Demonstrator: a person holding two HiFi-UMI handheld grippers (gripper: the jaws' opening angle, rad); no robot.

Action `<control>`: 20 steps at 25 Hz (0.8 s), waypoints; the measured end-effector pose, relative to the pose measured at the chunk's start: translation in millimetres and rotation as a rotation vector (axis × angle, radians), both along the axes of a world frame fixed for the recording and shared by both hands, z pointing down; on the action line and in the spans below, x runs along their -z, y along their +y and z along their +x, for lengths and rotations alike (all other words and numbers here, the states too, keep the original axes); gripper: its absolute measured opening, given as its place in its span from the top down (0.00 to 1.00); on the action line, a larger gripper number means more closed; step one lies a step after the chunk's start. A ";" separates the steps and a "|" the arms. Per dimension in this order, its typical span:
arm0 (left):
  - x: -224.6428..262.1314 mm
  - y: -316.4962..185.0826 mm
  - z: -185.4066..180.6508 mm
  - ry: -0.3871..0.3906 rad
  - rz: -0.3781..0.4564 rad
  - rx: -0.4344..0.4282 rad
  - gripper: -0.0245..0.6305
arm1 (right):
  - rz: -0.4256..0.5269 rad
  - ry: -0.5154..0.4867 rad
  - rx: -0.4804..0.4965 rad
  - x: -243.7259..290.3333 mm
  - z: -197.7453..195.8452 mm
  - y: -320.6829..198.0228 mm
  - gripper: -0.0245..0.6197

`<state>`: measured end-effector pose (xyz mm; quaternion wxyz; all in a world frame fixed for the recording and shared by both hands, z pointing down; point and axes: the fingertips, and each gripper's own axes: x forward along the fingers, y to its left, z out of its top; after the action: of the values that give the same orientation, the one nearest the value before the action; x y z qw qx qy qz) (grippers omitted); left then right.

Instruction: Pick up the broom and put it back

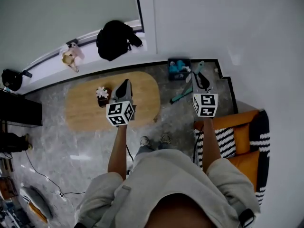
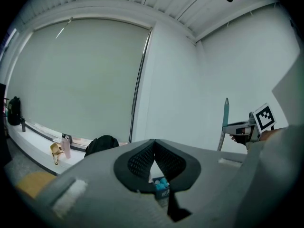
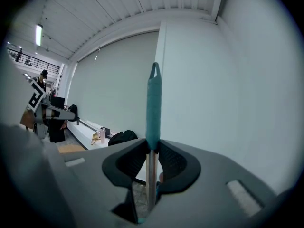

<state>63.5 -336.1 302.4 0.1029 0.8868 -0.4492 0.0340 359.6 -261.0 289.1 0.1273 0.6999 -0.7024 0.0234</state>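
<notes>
- Right gripper (image 3: 152, 148): jaws clenched on the broom (image 3: 153, 103), right where the teal sleeve ends and the bare metal shaft begins. Handle stands upright, most of its length hanging below the grip. Risk: the smooth shaft slides down through the pads, or the broom pivots in the pinch.
- Left gripper (image 2: 154, 151): jaws closed together, nothing between them. It hangs apart from the broom, so nothing steadies a swing.
- Sofa (image 1: 242, 160) lies just beside the person's right. A swinging lower end could catch on it.
- Lower end shows teal over the floor beside the wooden surface (image 1: 85, 110); cannot tell whether it touches the floor. Risk: it drags, or knocks the surface's rim and shakes the small plant (image 1: 102, 93).
- Blue bin (image 1: 178, 69) stands against the wall ahead. Too low a carry could tip it.
- Backpack (image 1: 115, 39) on the sill is well apart; low concern.
</notes>
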 end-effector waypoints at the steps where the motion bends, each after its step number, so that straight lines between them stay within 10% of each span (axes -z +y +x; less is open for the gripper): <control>1: 5.1 0.6 -1.5 0.003 0.010 0.007 0.96 | 0.008 0.003 0.002 4.9 1.3 1.0 0.83; 20: 30.9 44.1 -56.8 -0.013 0.056 0.167 0.96 | 0.021 0.000 0.126 17.5 -19.8 26.2 0.83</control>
<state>6.8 -292.0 271.5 0.0777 0.8485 -0.5232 0.0186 339.8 -234.8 271.6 0.1214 0.6557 -0.7451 0.0079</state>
